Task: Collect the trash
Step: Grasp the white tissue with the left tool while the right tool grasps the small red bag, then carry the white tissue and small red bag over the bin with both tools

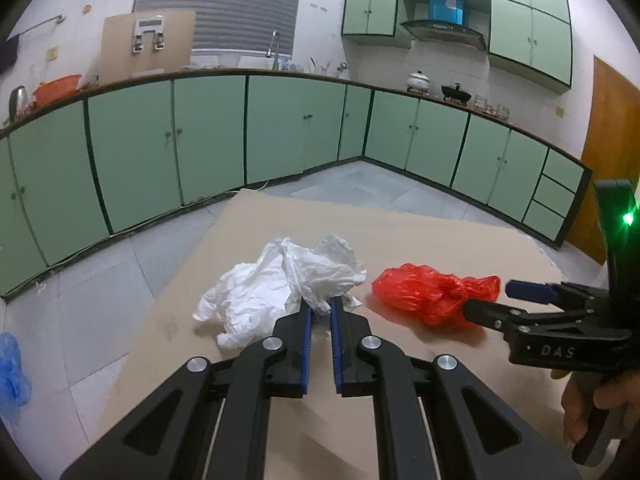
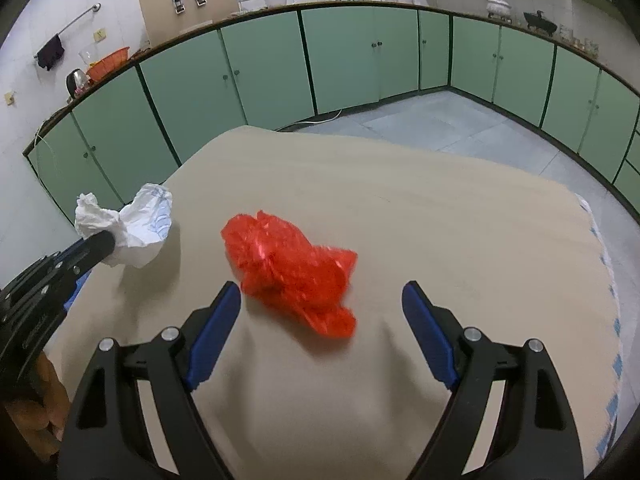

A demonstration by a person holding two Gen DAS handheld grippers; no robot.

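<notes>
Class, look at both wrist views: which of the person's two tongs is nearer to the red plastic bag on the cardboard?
Right. The right tongs stand open around the near end of the red plastic bag. The left tongs are off to its side, shut on the white plastic bag.

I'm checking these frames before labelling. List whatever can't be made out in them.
- Left wrist view: the near edge of the white bag is hidden by the left gripper, shut on it.
- Left wrist view: the near end of the red bag is covered by the right gripper.
- Right wrist view: the red bag is motion-blurred; its contents stay unseen.
- Left wrist view: a blue object on the floor is cut off by the frame edge.
</notes>
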